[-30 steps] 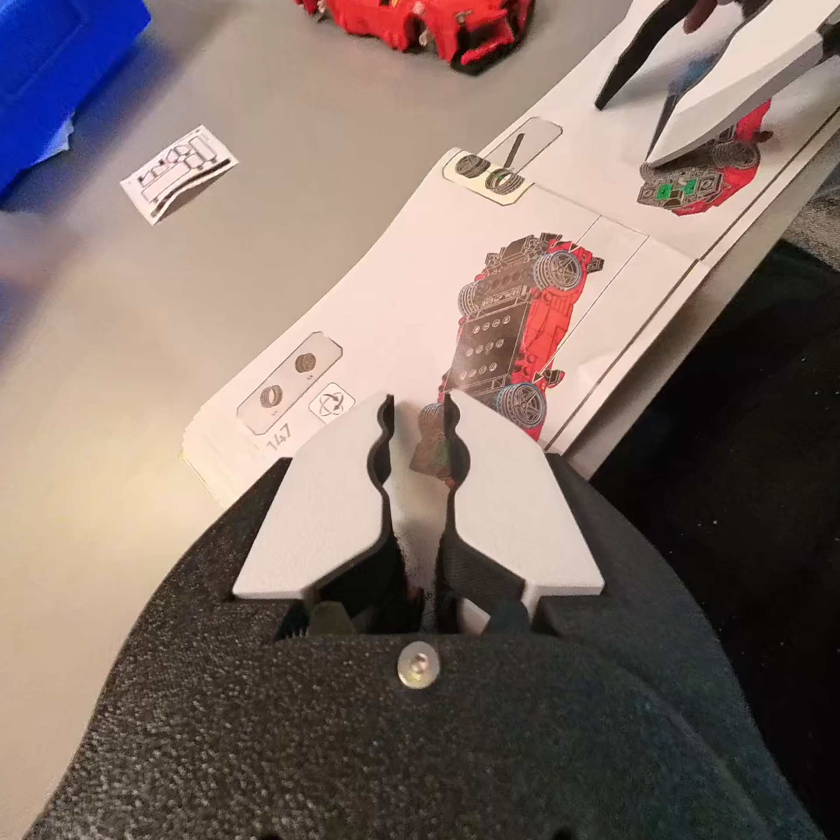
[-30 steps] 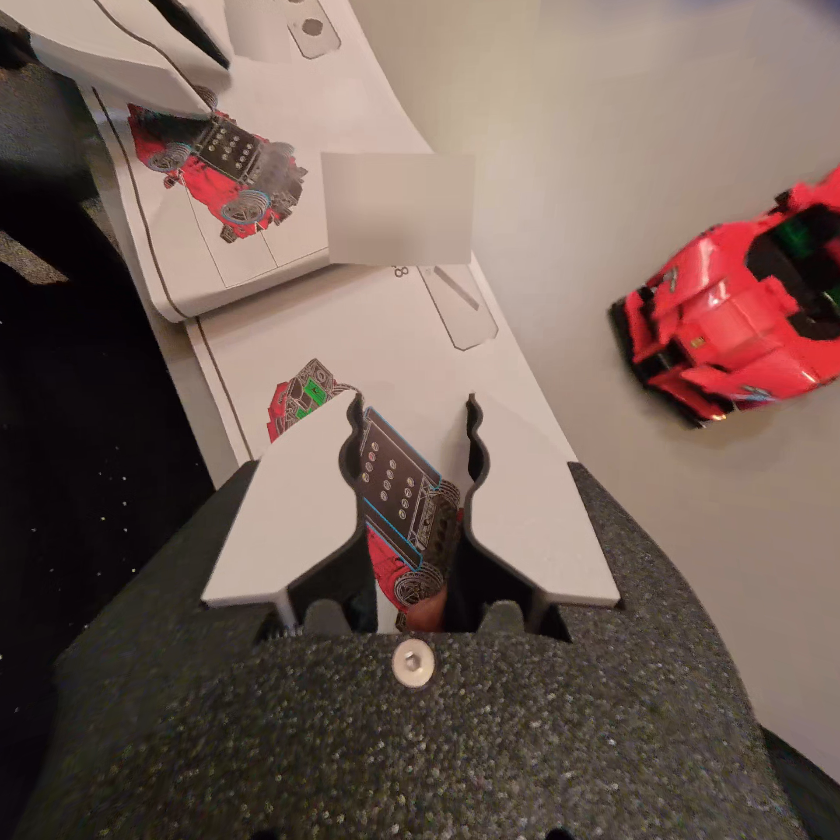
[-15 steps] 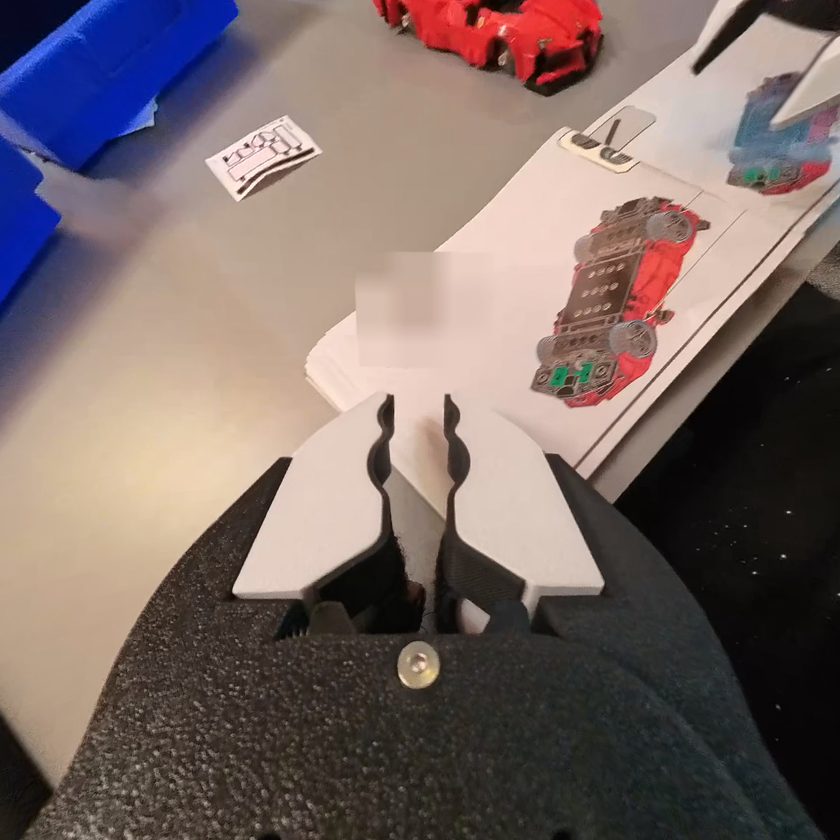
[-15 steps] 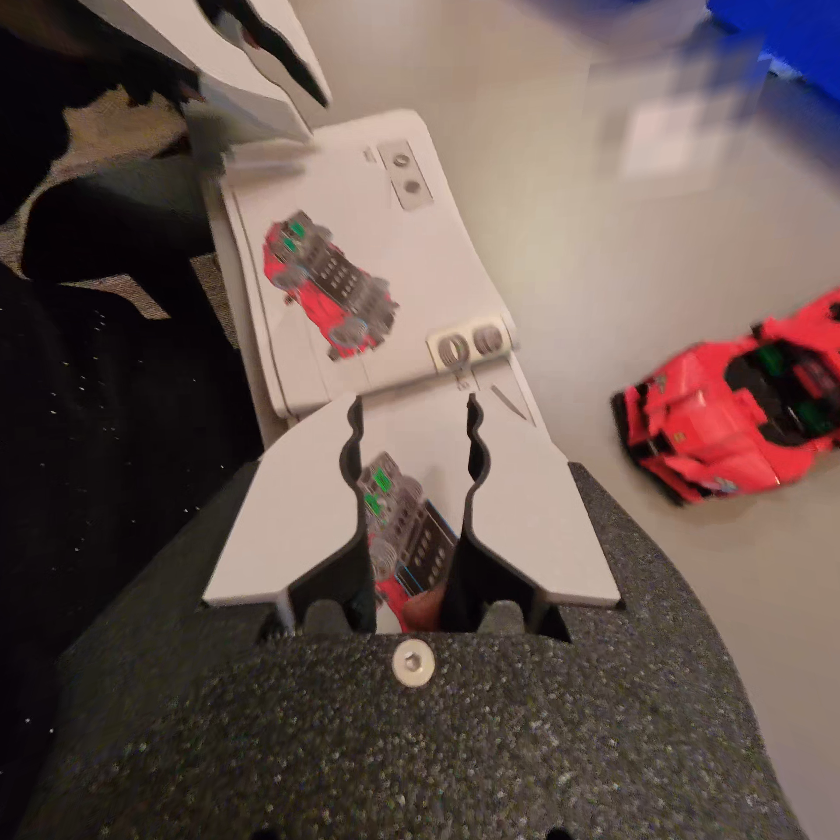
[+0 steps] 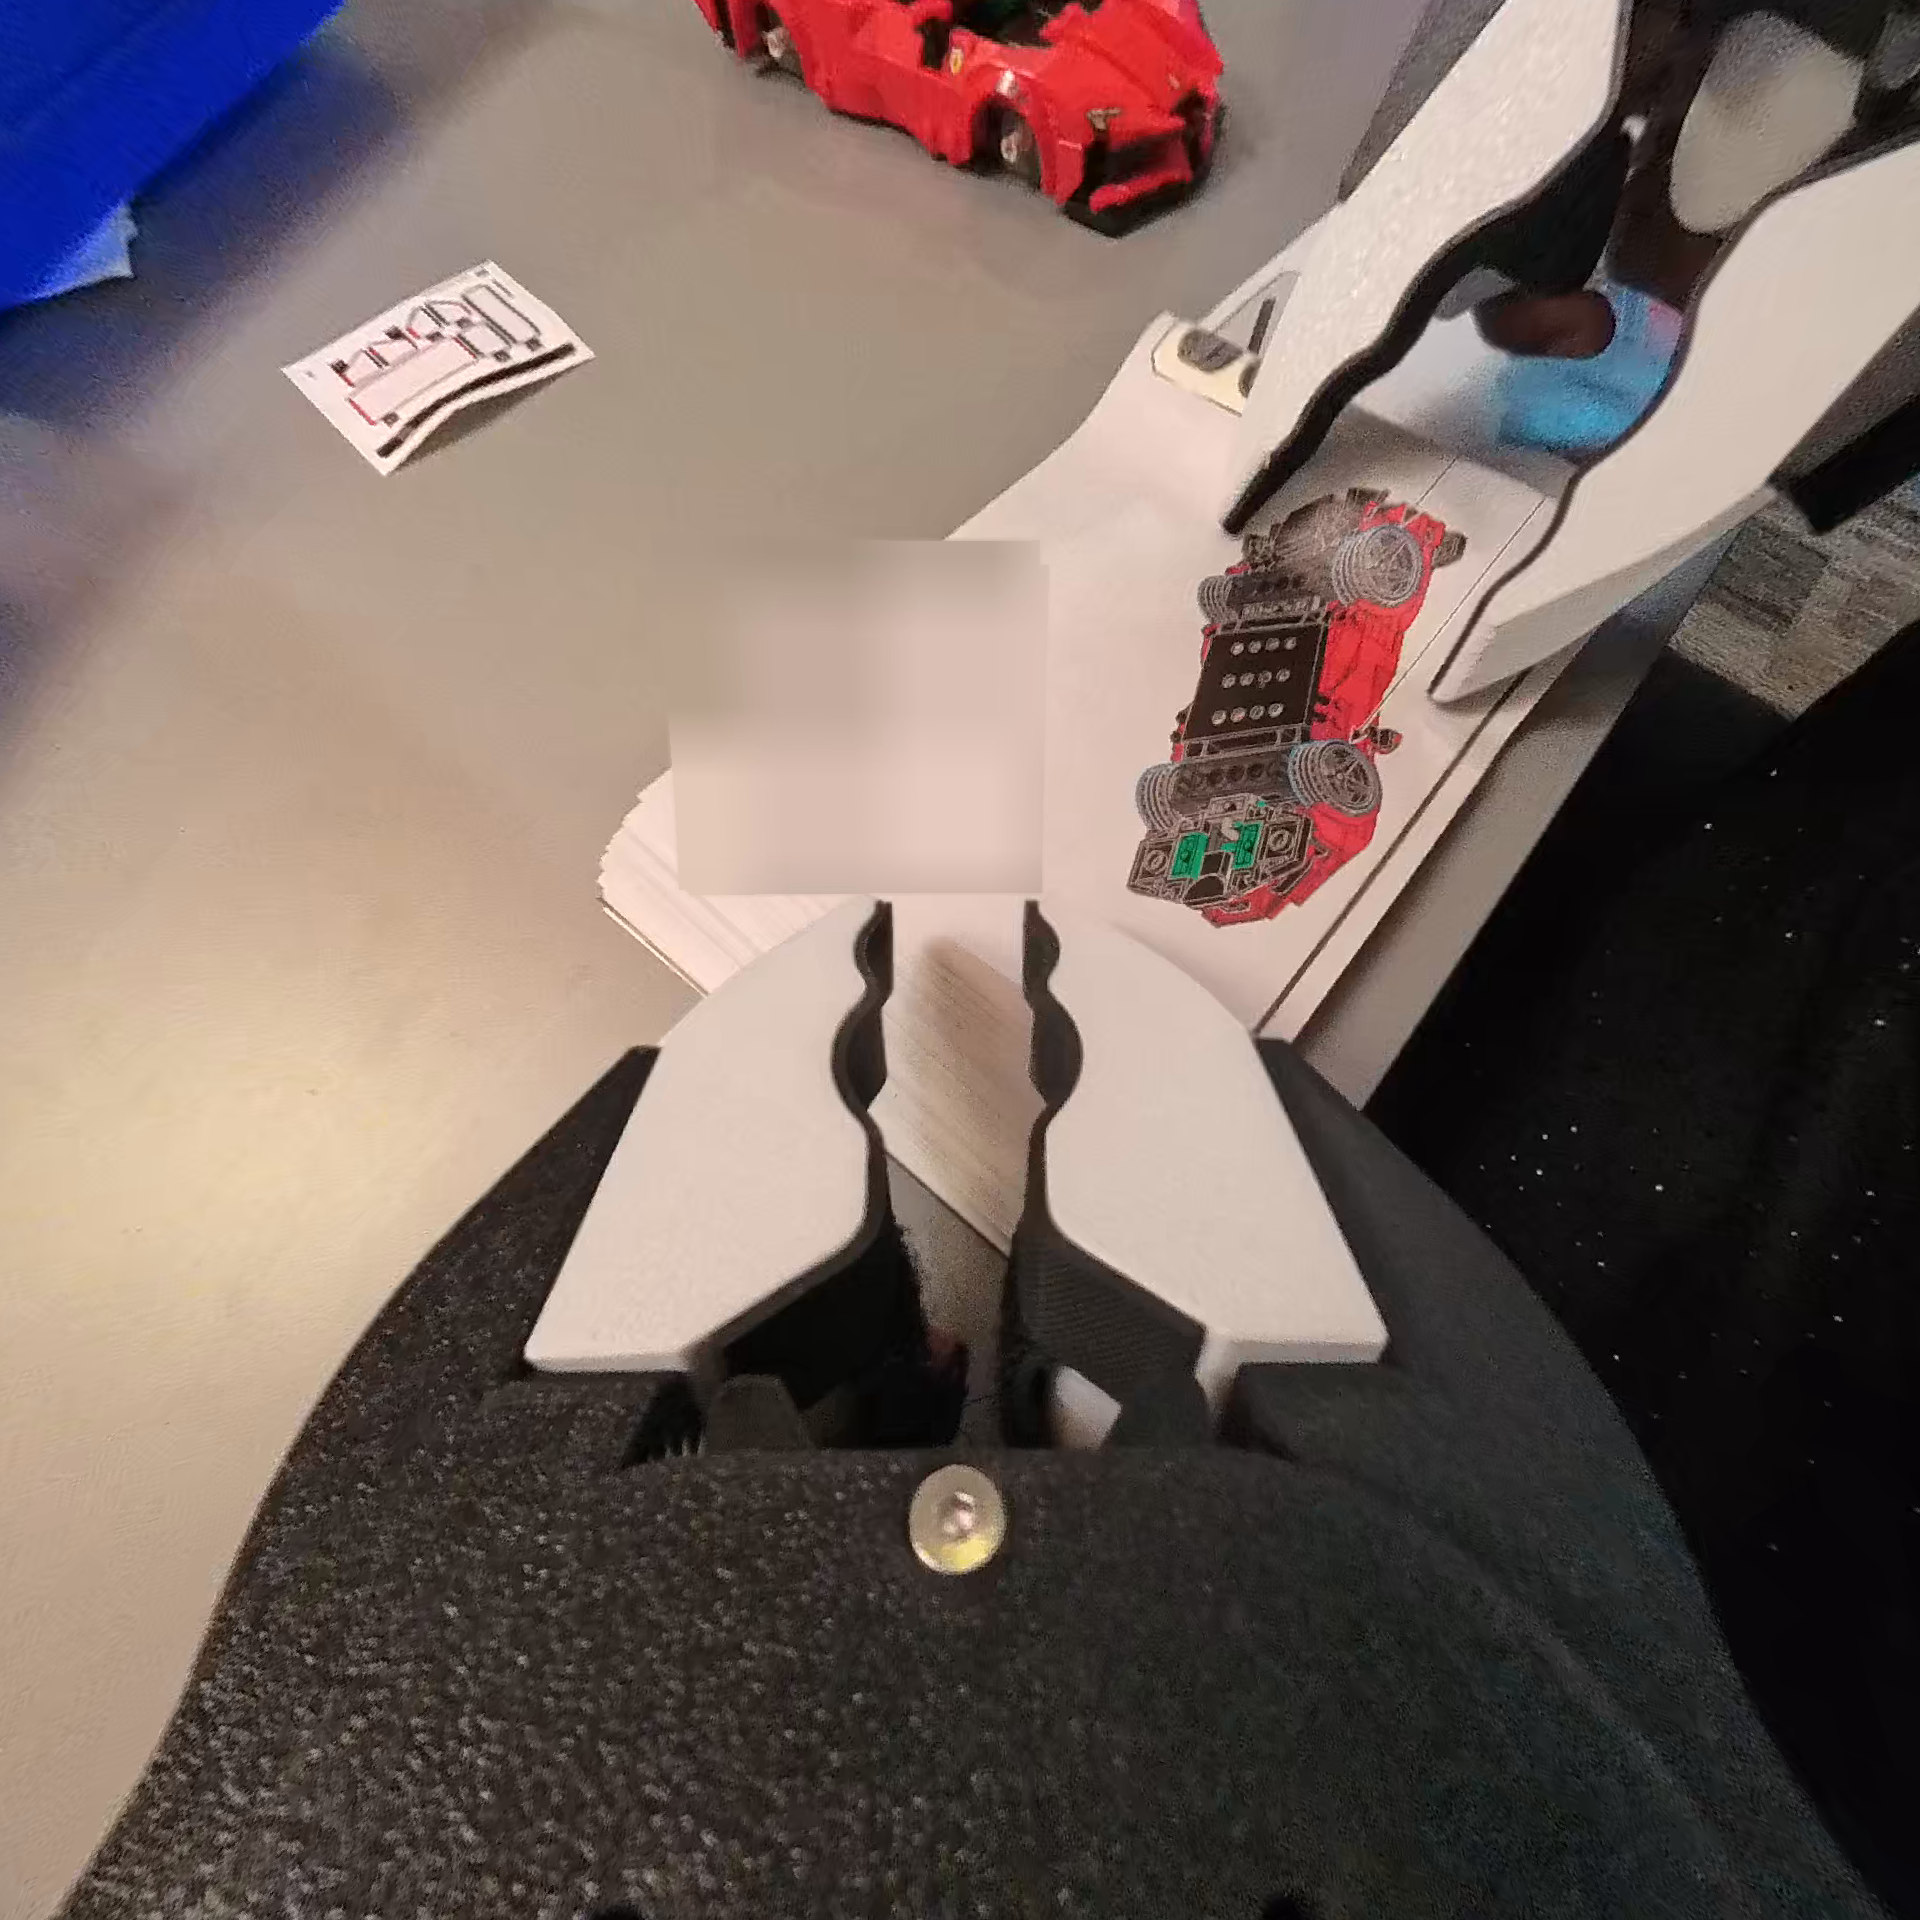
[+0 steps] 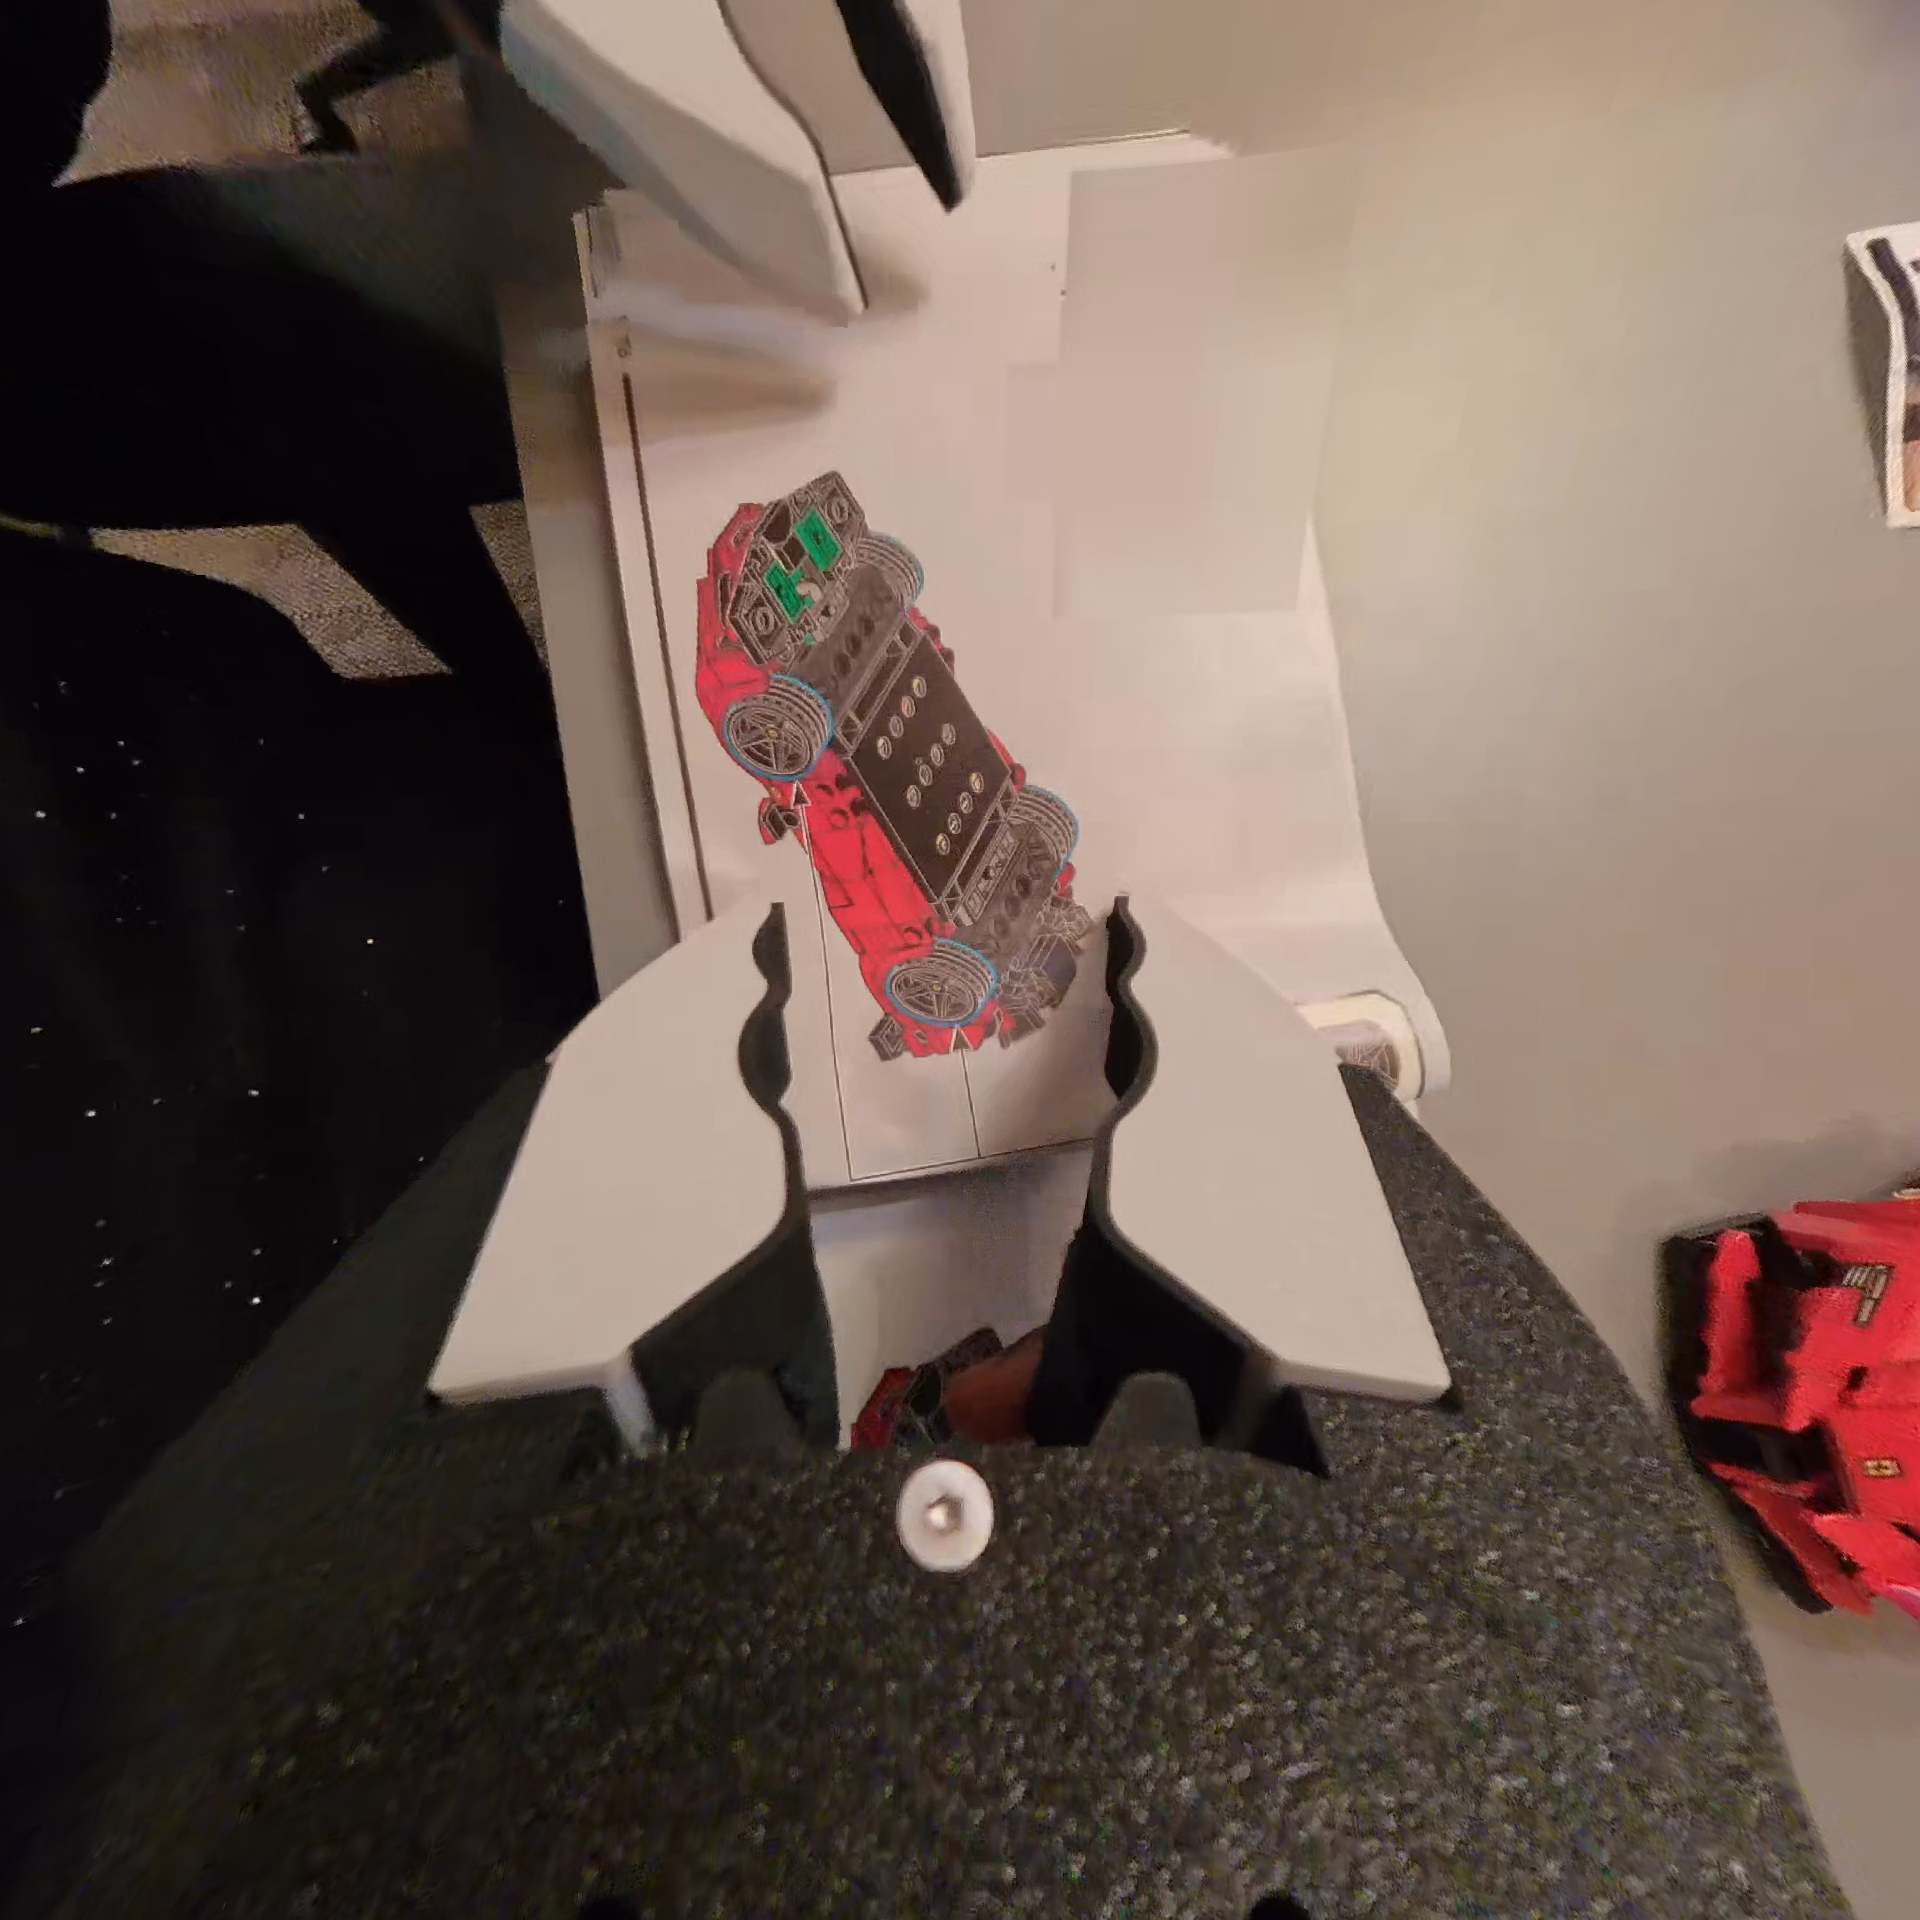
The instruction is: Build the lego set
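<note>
A built red lego car stands on the grey table; it also shows at the right edge of the right wrist view. The open instruction booklet lies along the table's edge and shows a picture of the car's underside. My left gripper hovers over the booklet's near corner, narrowly open and empty. My right gripper is open wider, holds nothing and hovers just above the page. Each gripper shows in the other's view, the right and the left.
A small sticker sheet lies on the table left of the booklet, also seen in the right wrist view. A blue bin stands at the far left. Beyond the table edge is a drop to dark floor. The tips of one gripper are about 12 cm away from the tips of the other.
The left gripper has drawn back from the printed picture to the booklet's near corner. The right gripper has moved along the booklet toward the left gripper. Neither jaw gap has changed.
</note>
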The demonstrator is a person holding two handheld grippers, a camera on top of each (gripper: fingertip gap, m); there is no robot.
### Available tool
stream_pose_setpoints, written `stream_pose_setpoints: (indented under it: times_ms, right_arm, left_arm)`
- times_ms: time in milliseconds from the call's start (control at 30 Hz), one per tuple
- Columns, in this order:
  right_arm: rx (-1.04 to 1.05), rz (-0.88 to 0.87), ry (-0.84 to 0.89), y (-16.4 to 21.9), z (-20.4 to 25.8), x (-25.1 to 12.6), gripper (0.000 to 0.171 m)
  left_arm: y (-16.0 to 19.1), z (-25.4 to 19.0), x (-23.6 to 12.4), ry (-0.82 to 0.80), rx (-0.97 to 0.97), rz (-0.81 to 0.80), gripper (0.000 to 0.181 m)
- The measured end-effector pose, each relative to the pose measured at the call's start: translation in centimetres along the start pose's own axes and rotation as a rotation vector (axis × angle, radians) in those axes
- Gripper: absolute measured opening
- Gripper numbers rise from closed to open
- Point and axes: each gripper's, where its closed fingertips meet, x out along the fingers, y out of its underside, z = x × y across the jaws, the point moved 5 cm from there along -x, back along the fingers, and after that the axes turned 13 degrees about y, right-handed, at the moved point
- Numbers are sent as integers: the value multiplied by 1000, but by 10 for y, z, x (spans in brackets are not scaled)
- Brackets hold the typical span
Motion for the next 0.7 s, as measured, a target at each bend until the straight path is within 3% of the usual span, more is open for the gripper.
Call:
stream_pose_setpoints:
  times_ms: [700]
  right_arm:
    - [4, 29, 7, 0, 1, -1, 59]
  left_arm:
    - [11, -2, 9, 34, -24, 12, 19]
